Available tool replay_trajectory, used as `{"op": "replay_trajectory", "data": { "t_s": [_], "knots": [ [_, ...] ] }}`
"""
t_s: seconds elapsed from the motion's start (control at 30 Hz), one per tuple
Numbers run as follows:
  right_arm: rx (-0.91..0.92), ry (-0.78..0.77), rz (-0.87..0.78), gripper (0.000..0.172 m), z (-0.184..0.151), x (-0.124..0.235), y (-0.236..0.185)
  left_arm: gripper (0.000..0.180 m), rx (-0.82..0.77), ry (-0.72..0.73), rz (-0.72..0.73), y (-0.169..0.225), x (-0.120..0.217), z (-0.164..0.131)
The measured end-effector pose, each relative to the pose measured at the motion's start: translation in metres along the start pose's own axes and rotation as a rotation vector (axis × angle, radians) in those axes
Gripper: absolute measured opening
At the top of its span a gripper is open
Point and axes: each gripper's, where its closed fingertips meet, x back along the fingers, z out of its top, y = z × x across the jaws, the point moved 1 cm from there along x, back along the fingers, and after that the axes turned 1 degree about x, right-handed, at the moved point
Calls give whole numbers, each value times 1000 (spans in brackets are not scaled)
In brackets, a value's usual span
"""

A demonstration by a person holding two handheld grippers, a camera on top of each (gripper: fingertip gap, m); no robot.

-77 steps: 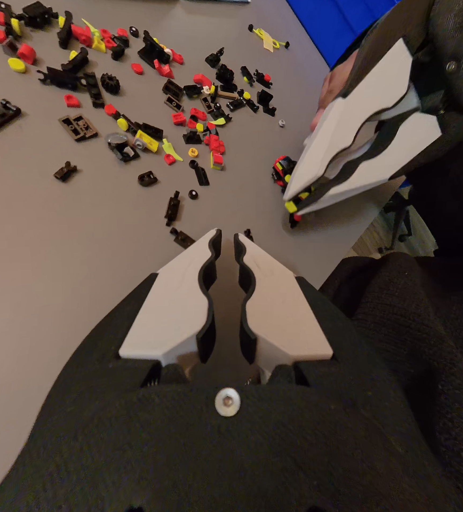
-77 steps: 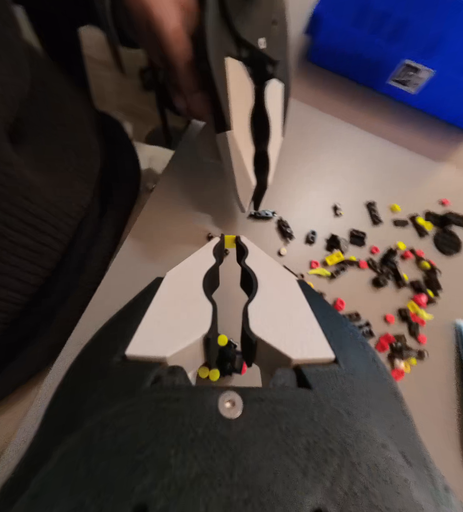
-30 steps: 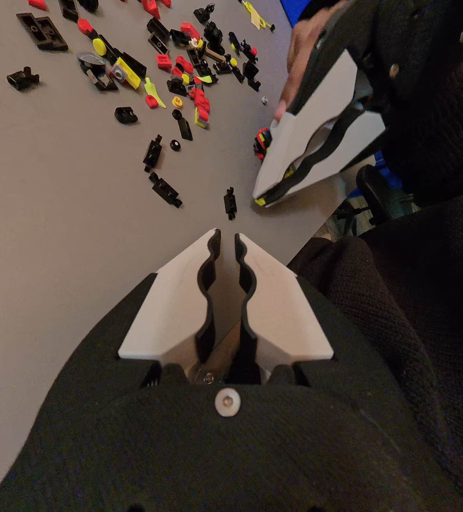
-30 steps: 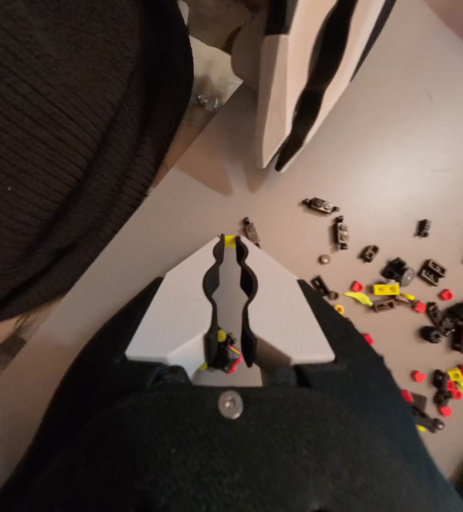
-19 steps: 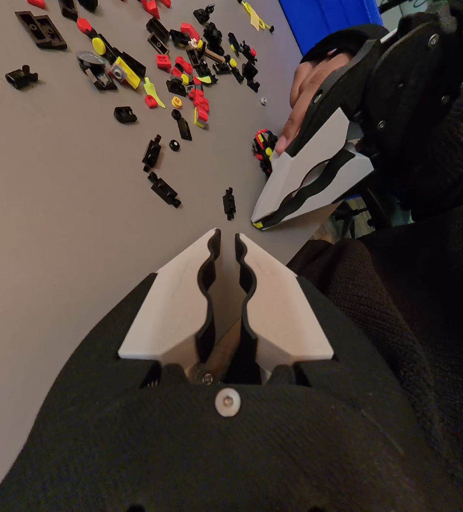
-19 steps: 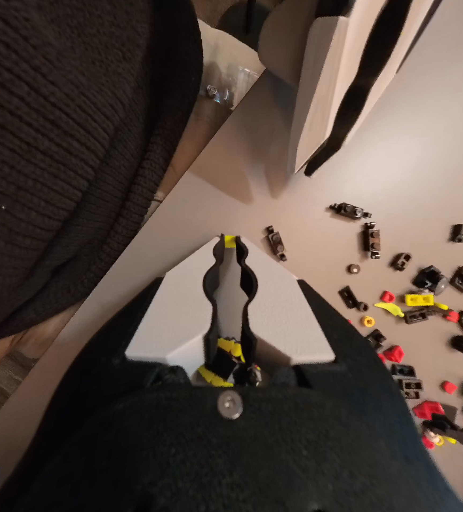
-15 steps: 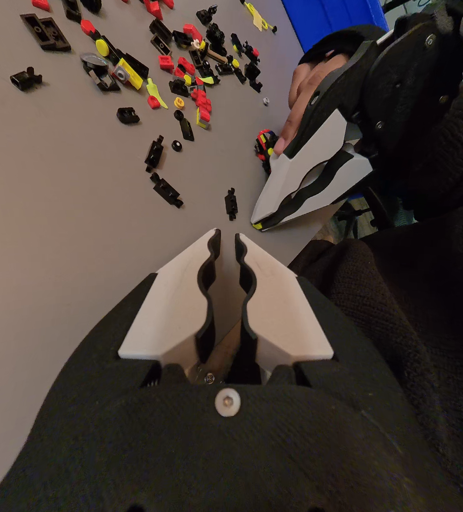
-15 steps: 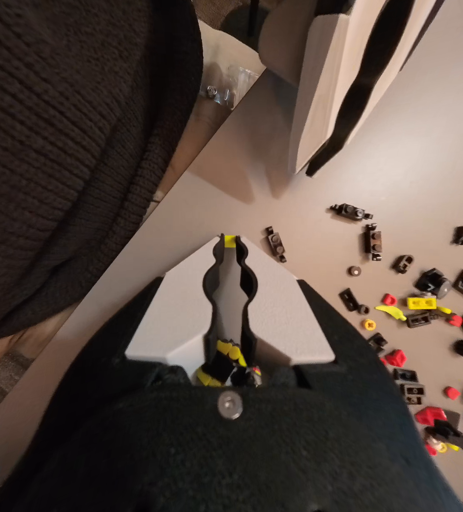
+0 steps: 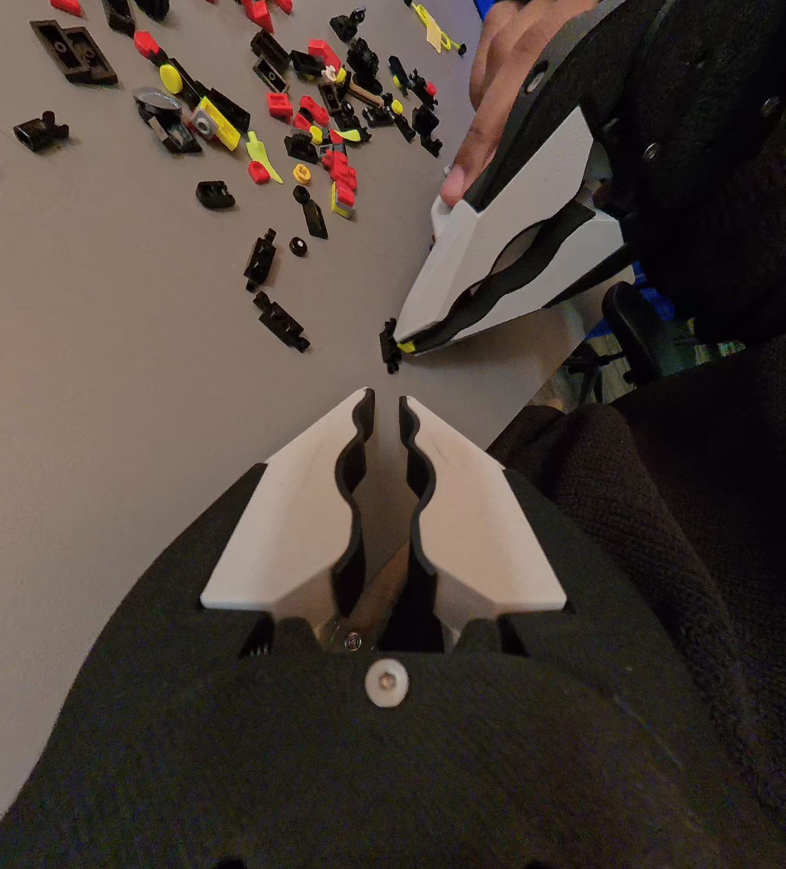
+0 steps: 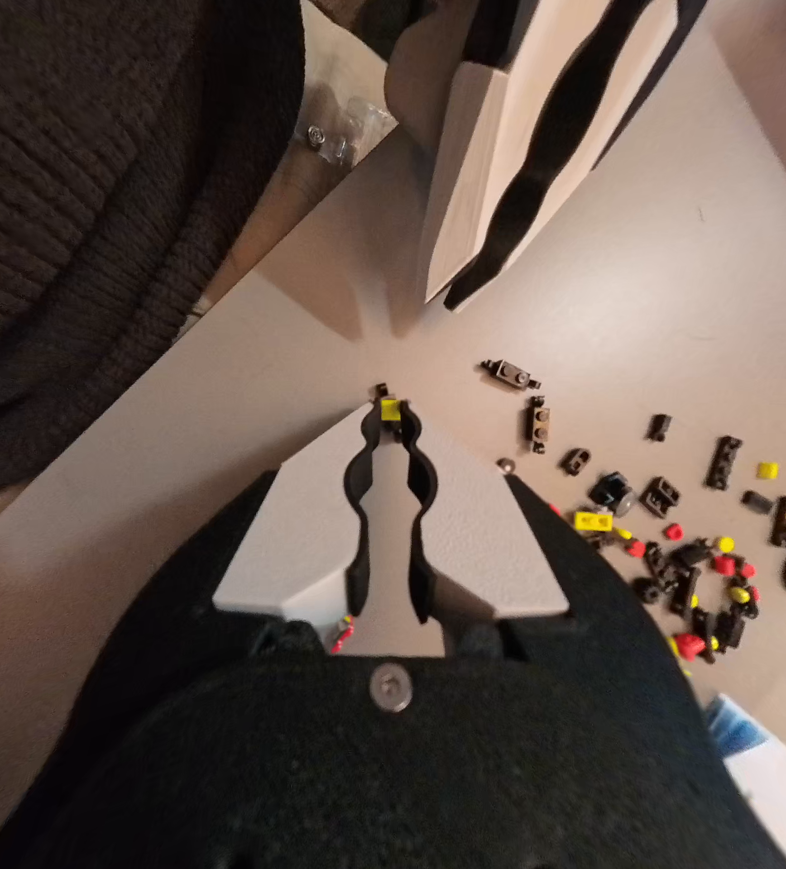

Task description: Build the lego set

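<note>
Yellow brick (image 10: 390, 409) pinched in right gripper (image 10: 390, 405), black clip piece (image 9: 389, 345) at twelve o'clock; left gripper (image 9: 386, 394) slightly parted, empty.

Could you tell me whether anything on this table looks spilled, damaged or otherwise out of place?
Nothing looks damaged. Small black, red and yellow toy bricks lie scattered loose across the grey table, and the right gripper pinches a yellow piece.
</note>
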Motion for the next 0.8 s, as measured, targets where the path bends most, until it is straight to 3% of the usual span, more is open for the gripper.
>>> {"op": "replay_trajectory", "data": {
  "t_s": [0.3, 0.8],
  "knots": [
    [36, -26, 114, 6, 1, -6, -1, 9, 6, 1, -3, -1, 1, 1],
    [-159, 81, 24, 6, -13, 9, 11, 10, -22, -28, -1, 1, -4, -3]
  ]
}}
